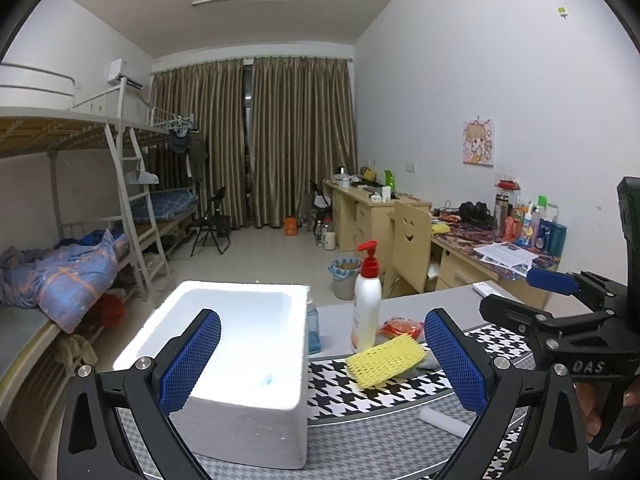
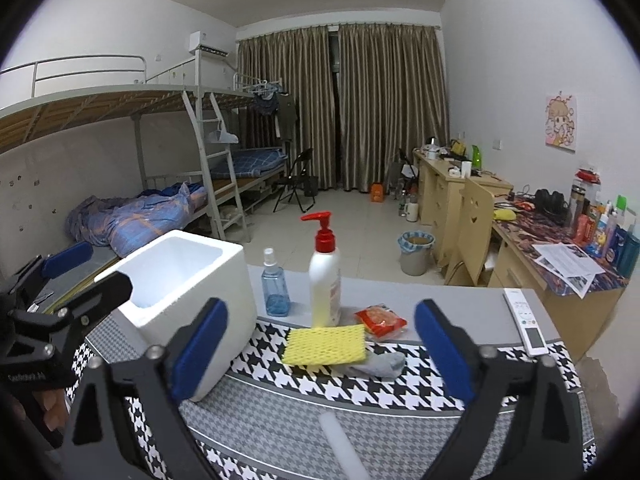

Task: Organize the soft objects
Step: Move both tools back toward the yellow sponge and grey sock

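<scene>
Both grippers are hovering wide and empty, facing the soft things on the table.

The right gripper (image 2: 320,344) is gaping, nothing between its blue pads; the yellow foam-mesh sleeve (image 2: 324,345) is lying dead ahead at 12 o'clock, long axis crosswise, resting on a grey sock (image 2: 380,365). The left gripper (image 1: 322,360), equally wide, is seeing that sleeve at 1 o'clock and is framing the white foam box (image 1: 240,344). A white foam tube (image 2: 340,440) is lying nearest, partly cut off; the sock is mostly hidden.
</scene>
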Demonstrator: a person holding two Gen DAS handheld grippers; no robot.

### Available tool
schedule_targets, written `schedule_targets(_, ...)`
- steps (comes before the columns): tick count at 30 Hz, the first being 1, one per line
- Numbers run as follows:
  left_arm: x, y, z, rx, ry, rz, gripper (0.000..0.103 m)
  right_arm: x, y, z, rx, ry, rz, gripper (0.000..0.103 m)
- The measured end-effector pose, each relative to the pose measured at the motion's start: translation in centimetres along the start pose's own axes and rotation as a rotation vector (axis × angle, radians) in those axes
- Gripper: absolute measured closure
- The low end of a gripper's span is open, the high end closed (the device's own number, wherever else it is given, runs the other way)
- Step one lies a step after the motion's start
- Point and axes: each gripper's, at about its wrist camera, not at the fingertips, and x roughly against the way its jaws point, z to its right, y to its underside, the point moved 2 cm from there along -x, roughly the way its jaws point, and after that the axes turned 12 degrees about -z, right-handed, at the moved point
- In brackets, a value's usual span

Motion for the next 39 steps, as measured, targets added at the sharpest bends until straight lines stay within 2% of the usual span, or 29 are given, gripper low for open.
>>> schedule_targets(17, -1.5, -0.4, 2.4, -0.039, 0.032, -0.028, 0.001, 0.7, 0.9, 2.7, -0.026, 0.071, -0.009, 0.005)
schedule_targets(39, -4.0, -0.2, 5.0, -0.052, 0.063, -0.076, 0.001, 0.8, 1.7, 6.0, -0.070, 0.085, -0.027, 0.005)
